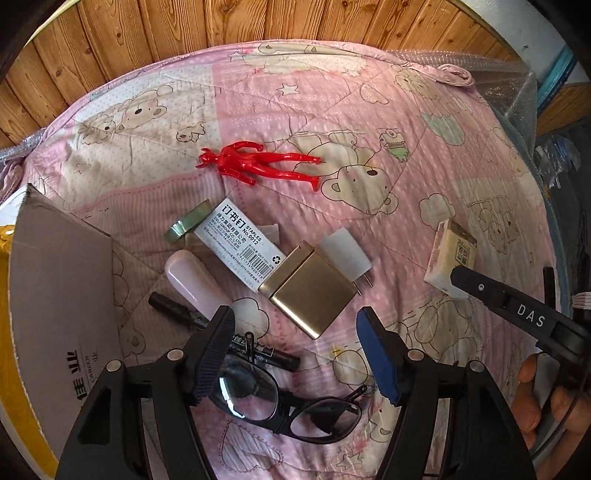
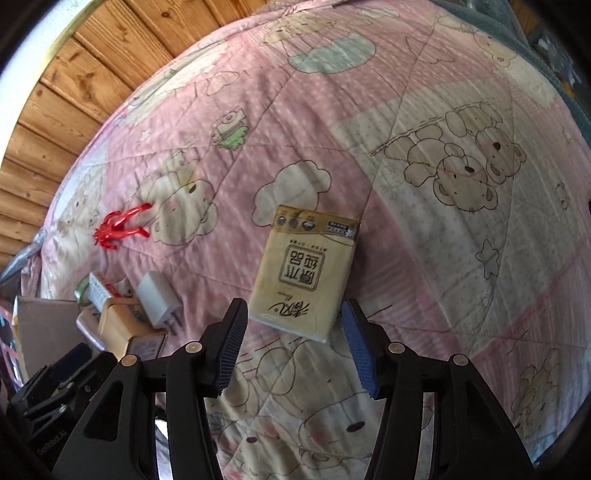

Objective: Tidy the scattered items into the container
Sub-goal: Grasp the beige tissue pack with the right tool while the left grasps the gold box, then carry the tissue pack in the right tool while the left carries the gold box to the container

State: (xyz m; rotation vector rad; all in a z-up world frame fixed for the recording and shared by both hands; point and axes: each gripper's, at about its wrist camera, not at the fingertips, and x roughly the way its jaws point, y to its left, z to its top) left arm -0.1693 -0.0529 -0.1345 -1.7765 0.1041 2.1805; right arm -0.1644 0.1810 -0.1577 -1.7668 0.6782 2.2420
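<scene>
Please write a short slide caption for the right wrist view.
Open right gripper approaches a tissue pack lying on the pink quilt.

A red toy figure (image 1: 258,162), staples box (image 1: 240,245), gold case (image 1: 308,291), white charger (image 1: 345,254), glasses (image 1: 280,402) and tissue pack (image 2: 304,273) are lying scattered on the quilt; the cardboard box (image 1: 61,306) is standing at the left.

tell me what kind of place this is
Probably a bedroom at home: the items lie on a pink quilt printed with cartoon bears, spread like bedding, with a wood-panelled wall behind it and a cardboard box at its edge.

both black grippers (image 1: 295,350) (image 2: 291,347) carry one ribbed black pad, one blue pad, and brass-coloured screws.
</scene>
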